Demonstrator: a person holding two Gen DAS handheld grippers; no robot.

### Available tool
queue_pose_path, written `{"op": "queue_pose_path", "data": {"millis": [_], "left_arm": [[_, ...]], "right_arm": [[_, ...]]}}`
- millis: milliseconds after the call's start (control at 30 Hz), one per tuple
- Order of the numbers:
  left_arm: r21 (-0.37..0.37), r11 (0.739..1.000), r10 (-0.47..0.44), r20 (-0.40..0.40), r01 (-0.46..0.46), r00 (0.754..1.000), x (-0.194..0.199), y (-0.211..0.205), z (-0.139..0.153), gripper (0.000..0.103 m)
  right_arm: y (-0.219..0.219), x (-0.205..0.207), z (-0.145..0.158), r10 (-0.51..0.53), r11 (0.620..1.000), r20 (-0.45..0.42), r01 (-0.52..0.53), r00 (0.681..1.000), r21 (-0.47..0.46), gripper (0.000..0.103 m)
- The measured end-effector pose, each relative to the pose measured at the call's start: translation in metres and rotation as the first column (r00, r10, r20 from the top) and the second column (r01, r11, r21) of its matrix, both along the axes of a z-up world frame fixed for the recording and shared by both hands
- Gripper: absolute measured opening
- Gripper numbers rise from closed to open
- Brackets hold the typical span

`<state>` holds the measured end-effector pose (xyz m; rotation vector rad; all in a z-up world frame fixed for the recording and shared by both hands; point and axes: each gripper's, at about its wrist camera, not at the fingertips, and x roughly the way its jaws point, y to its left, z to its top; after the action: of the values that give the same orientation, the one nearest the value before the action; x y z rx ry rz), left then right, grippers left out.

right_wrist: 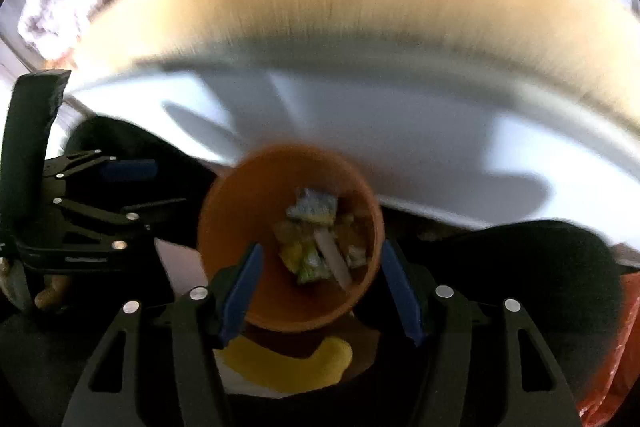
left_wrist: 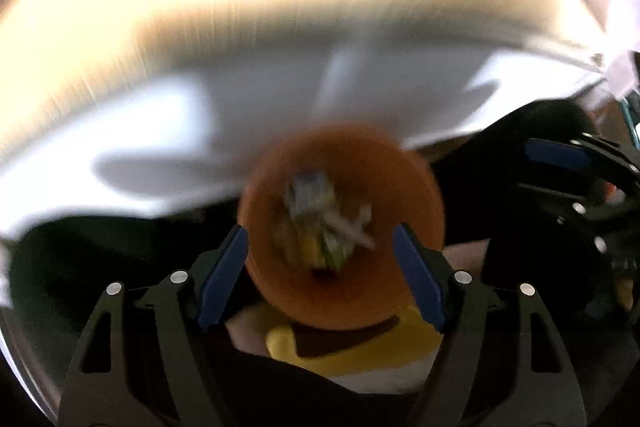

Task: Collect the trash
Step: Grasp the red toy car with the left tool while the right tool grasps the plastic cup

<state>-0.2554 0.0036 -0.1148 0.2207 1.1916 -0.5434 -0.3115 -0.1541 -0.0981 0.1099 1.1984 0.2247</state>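
An orange bin (left_wrist: 344, 227) holds several scraps of trash (left_wrist: 324, 223), wrappers and a white strip. It also shows in the right wrist view (right_wrist: 288, 239) with the trash (right_wrist: 320, 243) inside. My left gripper (left_wrist: 320, 267) is open, its blue pads on either side of the bin's near rim. My right gripper (right_wrist: 320, 283) is open too, its pads flanking the bin. Neither holds anything. Both views are blurred by motion.
A white table (left_wrist: 200, 115) with a tan surface behind it fills the far side (right_wrist: 400, 131). A yellow curved object (left_wrist: 352, 351) lies under the bin (right_wrist: 288, 363). The right gripper shows at the left view's right edge (left_wrist: 568, 179). Red plastic (right_wrist: 616, 367) sits at lower right.
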Motion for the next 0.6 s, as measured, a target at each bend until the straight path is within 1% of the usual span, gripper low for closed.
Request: {"op": "queue_pose_path", "data": {"millis": [33, 67, 100, 167, 233, 300, 400, 433, 467, 533, 600], "left_arm": [[-0.004, 1.000, -0.026, 0.077, 0.027, 0.997, 0.000, -0.004, 0.024, 0.079], [-0.012, 0.999, -0.033, 0.113, 0.035, 0.993, 0.001, -0.007, 0.038, 0.084], [-0.032, 0.998, -0.041, 0.158, 0.047, 0.987, 0.005, -0.011, 0.057, 0.085], [-0.076, 0.995, -0.045, 0.212, 0.063, 0.976, 0.017, -0.023, 0.083, 0.089], [-0.105, 0.993, -0.019, 0.246, 0.046, 0.969, 0.041, -0.044, 0.102, 0.089], [-0.132, 0.991, -0.005, 0.245, 0.038, 0.970, 0.066, -0.065, 0.109, 0.090], [-0.165, 0.986, 0.050, 0.197, -0.017, 0.979, 0.111, -0.104, 0.107, 0.090], [-0.165, 0.986, 0.063, 0.189, -0.031, 0.980, 0.119, -0.110, 0.106, 0.090], [-0.156, 0.986, 0.095, 0.178, -0.067, 0.979, 0.134, -0.123, 0.102, 0.090], [-0.143, 0.984, 0.132, 0.153, -0.110, 0.979, 0.159, -0.145, 0.091, 0.090], [-0.117, 0.983, 0.156, 0.129, -0.141, 0.979, 0.173, -0.162, 0.085, 0.090]], "right_arm": [[-0.005, -0.002, 0.013, -0.008, 1.000, 0.027, 0.007, 1.000, 0.008, 0.061], [-0.008, -0.002, 0.021, -0.013, 1.000, 0.047, 0.013, 0.999, 0.013, 0.063], [-0.015, -0.003, 0.035, -0.031, 0.999, 0.086, 0.030, 0.996, 0.020, 0.064], [-0.028, -0.001, 0.054, -0.065, 0.998, 0.137, 0.062, 0.989, 0.028, 0.066], [-0.041, 0.001, 0.066, -0.104, 0.994, 0.172, 0.097, 0.980, 0.049, 0.067], [-0.056, 0.001, 0.076, -0.151, 0.988, 0.203, 0.141, 0.967, 0.065, 0.070], [-0.075, 0.002, 0.079, -0.210, 0.978, 0.222, 0.203, 0.952, 0.055, 0.070], [-0.083, 0.000, 0.079, -0.230, 0.973, 0.223, 0.223, 0.947, 0.058, 0.070], [-0.091, -0.002, 0.078, -0.251, 0.968, 0.221, 0.242, 0.943, 0.065, 0.070], [-0.103, -0.004, 0.076, -0.278, 0.960, 0.216, 0.269, 0.936, 0.072, 0.070], [-0.114, -0.010, 0.072, -0.302, 0.953, 0.207, 0.292, 0.930, 0.077, 0.070]]}}
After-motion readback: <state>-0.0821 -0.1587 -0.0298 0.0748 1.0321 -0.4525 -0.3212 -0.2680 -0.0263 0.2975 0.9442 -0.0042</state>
